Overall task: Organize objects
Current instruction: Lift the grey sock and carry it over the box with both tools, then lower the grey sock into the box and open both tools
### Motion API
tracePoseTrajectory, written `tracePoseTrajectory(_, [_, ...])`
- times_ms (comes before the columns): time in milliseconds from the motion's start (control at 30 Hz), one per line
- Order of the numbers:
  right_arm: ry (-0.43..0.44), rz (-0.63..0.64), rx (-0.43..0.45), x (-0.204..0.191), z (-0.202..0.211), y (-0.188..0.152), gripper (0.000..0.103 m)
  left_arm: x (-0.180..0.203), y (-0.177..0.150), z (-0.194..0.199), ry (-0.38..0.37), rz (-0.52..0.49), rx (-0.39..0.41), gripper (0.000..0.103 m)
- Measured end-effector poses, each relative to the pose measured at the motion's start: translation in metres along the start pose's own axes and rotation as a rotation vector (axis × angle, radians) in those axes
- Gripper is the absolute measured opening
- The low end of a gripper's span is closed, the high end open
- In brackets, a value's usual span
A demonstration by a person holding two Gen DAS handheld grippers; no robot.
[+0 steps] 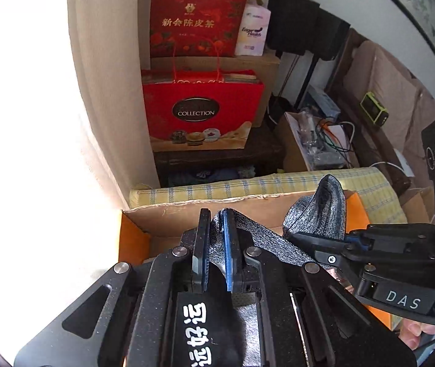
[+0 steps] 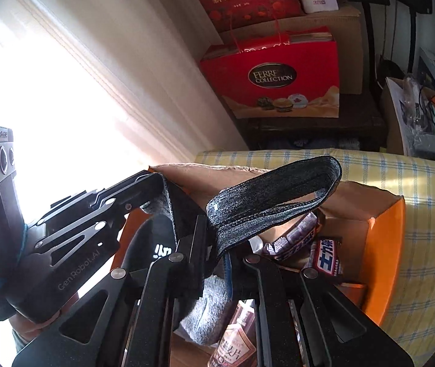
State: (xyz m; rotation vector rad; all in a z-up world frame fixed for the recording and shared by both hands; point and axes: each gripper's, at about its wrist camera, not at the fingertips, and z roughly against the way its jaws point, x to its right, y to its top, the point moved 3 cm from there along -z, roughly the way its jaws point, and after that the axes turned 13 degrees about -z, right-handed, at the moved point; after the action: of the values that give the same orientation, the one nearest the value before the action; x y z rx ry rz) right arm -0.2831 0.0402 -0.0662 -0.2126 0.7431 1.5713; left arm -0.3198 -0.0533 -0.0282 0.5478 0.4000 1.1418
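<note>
Two tongs (image 1: 217, 244) pinch knitted grey sock (image 1: 318, 211).

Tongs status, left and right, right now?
Left tongs: closed on the grey sock, over the cardboard box.
Right tongs: closed on the same grey sock.

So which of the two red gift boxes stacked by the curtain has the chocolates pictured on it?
The lower red box, the one with the dark oval reading COLLECTION and chocolates pictured along its bottom edge. The upper red box carries gold Chinese lettering and a fruit pattern instead.
</note>
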Motion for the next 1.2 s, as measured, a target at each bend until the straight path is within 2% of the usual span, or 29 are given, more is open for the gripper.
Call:
tracePoseTrajectory(200, [-0.021, -0.026, -0.053, 0.000, -0.034, 0.018, 0.012, -0.021, 0.002, -0.029, 0.065, -0.005, -0.044, 0.007])
tracePoseTrajectory(400, [-0.056, -0.011, -0.074, -0.002, -0.052, 0.020, 0.018, -0.027, -0.007, -0.046, 0.126, -0.032, -0.085, 0.008])
tracePoseTrajectory(533, [-0.092, -0.006, -0.085, 0.001, -0.056, 0.018, 0.032, -0.025, -0.014, -0.050, 0.141, -0.046, -0.113, 0.008])
tracePoseTrajectory(600, [-0.094, -0.006, -0.092, 0.004, -0.053, 0.016, 0.032, -0.025, -0.019, -0.051, 0.165, -0.060, -0.147, 0.008])
tracePoseTrajectory(700, [-0.091, 0.005, -0.086, 0.006, -0.042, 0.012, 0.044, -0.026, -0.028, -0.050, 0.194, -0.076, -0.164, 0.009])
tracePoseTrajectory(733, [-0.099, 0.010, -0.075, 0.007, -0.037, 0.013, 0.047, -0.027, -0.030, -0.049, 0.197, -0.068, -0.167, 0.013])
tracePoseTrajectory(800, [-0.113, 0.019, -0.057, 0.008, -0.027, 0.014, 0.047, -0.029, -0.032, -0.047, 0.187, -0.040, -0.162, 0.014])
tracePoseTrajectory(867, [-0.118, 0.018, -0.037, 0.010, -0.015, 0.016, 0.047, -0.029, -0.032, -0.044, 0.176, -0.018, -0.159, 0.027])
tracePoseTrajectory(1000, [-0.150, 0.044, 0.002, 0.014, 0.007, 0.014, 0.047, -0.022, -0.030, -0.029, 0.132, 0.007, -0.119, 0.036])
tracePoseTrajectory(1067, [-0.175, 0.065, 0.016, 0.016, 0.016, 0.008, 0.048, -0.016, -0.028, -0.017, 0.114, 0.011, -0.092, 0.049])
tracePoseTrajectory(1200, [-0.198, 0.088, 0.036, 0.020, 0.032, -0.007, 0.048, -0.003, -0.028, 0.002, 0.085, 0.002, -0.068, 0.062])
